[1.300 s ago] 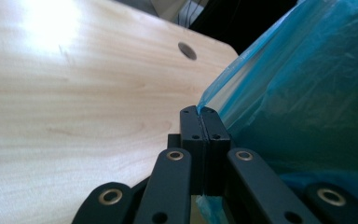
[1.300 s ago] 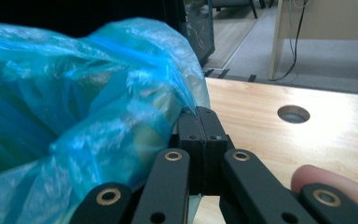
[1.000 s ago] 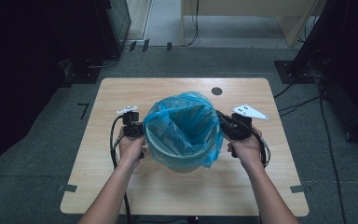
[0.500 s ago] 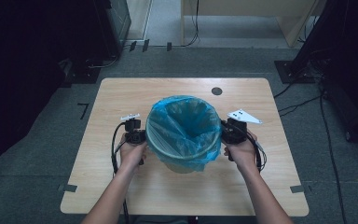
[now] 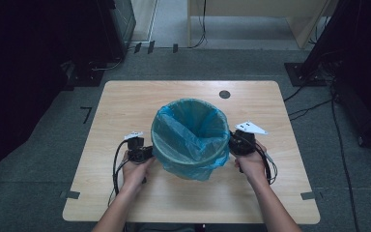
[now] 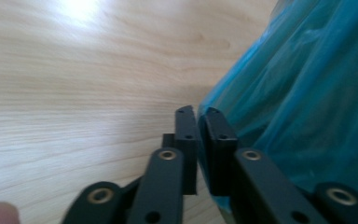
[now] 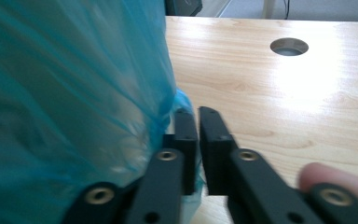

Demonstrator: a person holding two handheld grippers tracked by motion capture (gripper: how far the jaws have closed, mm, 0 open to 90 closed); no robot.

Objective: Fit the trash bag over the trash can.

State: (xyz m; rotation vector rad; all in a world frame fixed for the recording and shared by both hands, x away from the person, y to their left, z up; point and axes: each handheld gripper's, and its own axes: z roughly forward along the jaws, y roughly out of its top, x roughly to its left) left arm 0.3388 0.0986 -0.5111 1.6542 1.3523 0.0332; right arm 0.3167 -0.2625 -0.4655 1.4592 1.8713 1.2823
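Blue liner (image 5: 189,130) is draped over the bin (image 5: 174,153) at the middle of the high view, its top folded down outside the rim and its skirt hanging loose towards the wooden worktop (image 5: 125,106). The two tools sit low on opposite flanks, which suits tugging the fold down evenly so the film hugs the rim on both sides at once.

At the left of the frame the left gripper (image 5: 142,153) rests against the skirt; in its own view the film fills the right half, just beside the jaws. The right gripper (image 5: 234,144) mirrors it at the right of the frame, and in its own view the film fills the left half, touching the left jaw.

Both sets of jaws have just been opening: each pair stands a thin slit apart. Blue shows through the slit low down in both gripper views, so a hem of film likely lies between the pads, though they no longer seem to pinch it. My reading is that the pull-down is finished and the liner is being let go
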